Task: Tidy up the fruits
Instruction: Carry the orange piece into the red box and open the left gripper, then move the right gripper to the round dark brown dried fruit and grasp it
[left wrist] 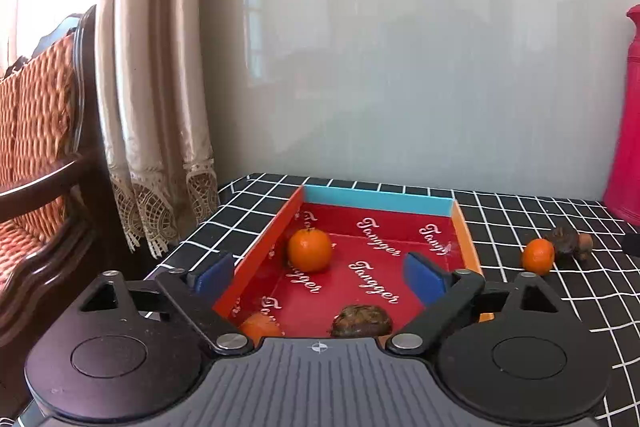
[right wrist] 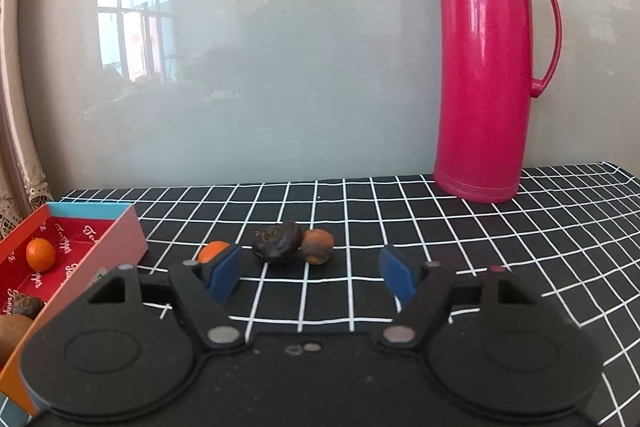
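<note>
black white-gridded tablecloth [right wrist: 440,247] carries a tall pink plastic thermos [right wrist: 486,67] beside loose fruits. red cardboard tray [left wrist: 264,247] reads "tangger". both the left gripper [left wrist: 320,273] and the right gripper [right wrist: 312,273] gape apart, empty.

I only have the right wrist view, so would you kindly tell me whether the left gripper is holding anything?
Observer: No, the left gripper is open and empty, above the box.
Operator: Thank you. How much room does the box have?
Observer: Plenty. The orange sits by its left wall, the dark fruit is at the near end, and the floor toward the right wall is bare.
Operator: And what stands further left of the box?
Observer: A curtain and a wooden chair.
</note>
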`<state>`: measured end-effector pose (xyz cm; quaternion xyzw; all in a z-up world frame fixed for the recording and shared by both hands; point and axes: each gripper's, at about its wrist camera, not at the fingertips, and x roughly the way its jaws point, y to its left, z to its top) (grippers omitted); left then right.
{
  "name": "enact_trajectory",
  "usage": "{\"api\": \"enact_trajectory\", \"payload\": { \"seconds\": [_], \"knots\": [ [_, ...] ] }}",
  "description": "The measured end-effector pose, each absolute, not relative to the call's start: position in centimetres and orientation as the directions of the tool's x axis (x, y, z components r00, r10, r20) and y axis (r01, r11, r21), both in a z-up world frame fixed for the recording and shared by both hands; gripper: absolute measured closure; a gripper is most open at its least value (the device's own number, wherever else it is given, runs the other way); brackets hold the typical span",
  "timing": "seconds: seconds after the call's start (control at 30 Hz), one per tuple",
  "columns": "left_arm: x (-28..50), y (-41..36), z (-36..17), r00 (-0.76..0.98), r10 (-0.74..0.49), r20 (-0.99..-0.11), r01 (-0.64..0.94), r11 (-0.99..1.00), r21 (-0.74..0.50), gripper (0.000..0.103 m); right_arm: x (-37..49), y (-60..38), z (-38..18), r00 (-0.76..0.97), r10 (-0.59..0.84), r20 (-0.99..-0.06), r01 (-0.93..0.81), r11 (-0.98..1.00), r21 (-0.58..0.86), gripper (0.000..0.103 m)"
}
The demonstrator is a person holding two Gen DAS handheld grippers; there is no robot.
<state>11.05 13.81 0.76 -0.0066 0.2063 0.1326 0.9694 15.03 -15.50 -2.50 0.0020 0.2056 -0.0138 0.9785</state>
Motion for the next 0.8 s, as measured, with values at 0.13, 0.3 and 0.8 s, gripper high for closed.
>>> {"api": "enact_trajectory", "payload": {
  "seconds": [0.13, 0.3, 0.8],
  "knots": [
    [11.2, 13.4, 0.7, 0.884, 0.247, -0.396, -0.249, 0.967, 0.049, 0.011, 15.1, -15.7, -2.5, 0.916, -0.029, -0.4, 0.029, 1.0, -0.004, 0.028],
    [11.4, 13.3, 0.4, 0.886, 0.245, -0.393, -0.244, 0.968, 0.053, 0.011, 15.3, -15.4, -3.1, 0.92, -0.024, -0.392, 0.015, 1.0, -0.026, 0.028],
    [13.3, 13.4, -0.5, 0.887, 0.237, -0.395, -0.243, 0.969, 0.037, 0.011, 18.9, -13.8, -5.3, 0.919, -0.057, -0.391, -0.022, 0.981, -0.193, 0.032]
  ]
}}
